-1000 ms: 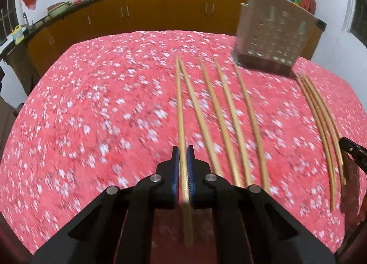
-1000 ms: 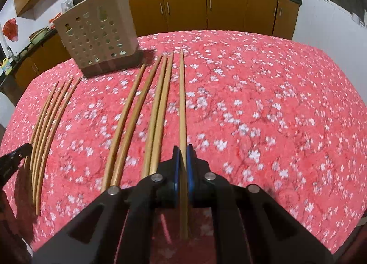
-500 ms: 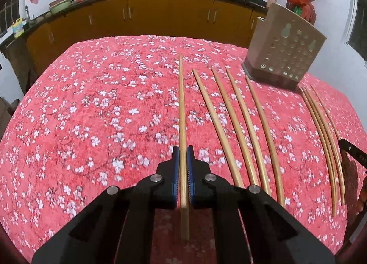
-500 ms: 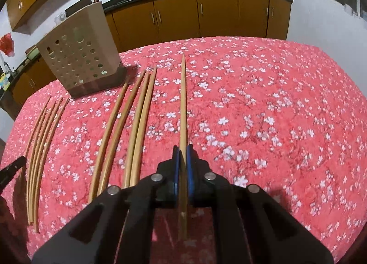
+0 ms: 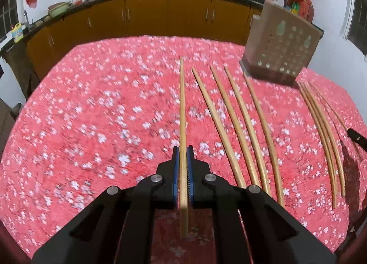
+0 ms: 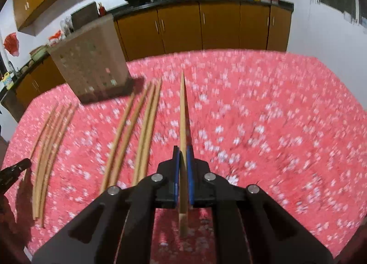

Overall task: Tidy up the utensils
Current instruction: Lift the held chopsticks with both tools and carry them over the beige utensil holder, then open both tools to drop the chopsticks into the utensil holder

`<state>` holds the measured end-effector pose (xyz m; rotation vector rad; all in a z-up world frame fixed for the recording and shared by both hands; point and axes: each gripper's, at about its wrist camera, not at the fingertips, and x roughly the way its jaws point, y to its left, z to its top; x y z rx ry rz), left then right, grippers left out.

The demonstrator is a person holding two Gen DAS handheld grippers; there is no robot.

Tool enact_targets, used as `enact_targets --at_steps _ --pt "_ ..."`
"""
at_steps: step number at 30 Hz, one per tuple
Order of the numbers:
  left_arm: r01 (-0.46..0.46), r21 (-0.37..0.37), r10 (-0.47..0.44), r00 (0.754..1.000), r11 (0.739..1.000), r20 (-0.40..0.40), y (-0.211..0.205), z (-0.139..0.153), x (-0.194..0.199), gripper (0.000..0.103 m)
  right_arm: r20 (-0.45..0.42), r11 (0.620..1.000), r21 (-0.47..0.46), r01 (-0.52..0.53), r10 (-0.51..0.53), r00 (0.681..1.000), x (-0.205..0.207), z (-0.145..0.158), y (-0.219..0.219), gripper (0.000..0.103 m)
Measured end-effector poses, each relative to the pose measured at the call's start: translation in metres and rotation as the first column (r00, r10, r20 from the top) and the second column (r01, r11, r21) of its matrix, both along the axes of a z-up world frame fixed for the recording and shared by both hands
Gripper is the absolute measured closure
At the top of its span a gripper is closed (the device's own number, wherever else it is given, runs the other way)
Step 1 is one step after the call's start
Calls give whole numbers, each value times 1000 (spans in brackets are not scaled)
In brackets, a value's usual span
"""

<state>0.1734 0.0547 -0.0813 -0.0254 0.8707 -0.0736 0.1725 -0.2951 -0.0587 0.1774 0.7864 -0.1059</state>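
My left gripper (image 5: 182, 149) is shut on a wooden chopstick (image 5: 182, 103) that points straight ahead over the red floral tablecloth (image 5: 91, 126). To its right several loose chopsticks (image 5: 238, 126) lie side by side on the cloth. Further right lies another bunch of chopsticks (image 5: 321, 126). In the right wrist view, my right gripper (image 6: 182, 149) is shut on a second chopstick (image 6: 182, 112), held clear of the cloth. The loose chopsticks (image 6: 137, 131) lie to its left. A beige perforated utensil holder (image 5: 282, 41) (image 6: 91, 57) stands at the far end of the rows.
Orange kitchen cabinets (image 5: 160, 16) under a dark counter with woks run behind the table. The tip of the other gripper shows at each view's edge: the right one (image 5: 356, 136), the left one (image 6: 13, 170). The bunch of chopsticks (image 6: 50, 140) lies beside the latter.
Each held chopstick has drawn apart from the row it lay beside. The right gripper has risen with its chopstick, and the holder and cabinets now sit lower in its view.
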Motion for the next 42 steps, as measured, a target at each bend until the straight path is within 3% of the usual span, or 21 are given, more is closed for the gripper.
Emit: enact_targets --at_steps 7,13,21,25,28,34,37,42 --pt "-23 -26 26 991 999 130 13 50 -7 96 152 1000 -7 19 -18 988 -16 58 -8 96" --pt "-59 -91 79 967 994 241 26 94 -7 96 271 999 -17 45 -39 962 -27 96 -14 96" --pt "-73 -94 101 939 993 329 29 127 4 96 339 998 -12 54 -47 940 -19 125 -21 96" --pt "-74 -94 105 921 993 375 29 152 14 96 427 1000 10 25 -27 904 -10 164 -20 96" --pt "-56 -102 95 895 993 435 20 182 21 96 510 1000 18 -1 -9 860 -7 196 -14 96" --pt "21 -139 66 805 990 590 -12 251 22 96 620 994 60 -86 31 784 6 244 -1 96" --pt "64 -184 67 775 981 629 -28 267 24 96 629 992 45 -118 64 775 18 247 10 96" --pt "110 -225 57 777 968 626 -52 257 38 96 577 989 21 -145 106 810 50 229 28 96"
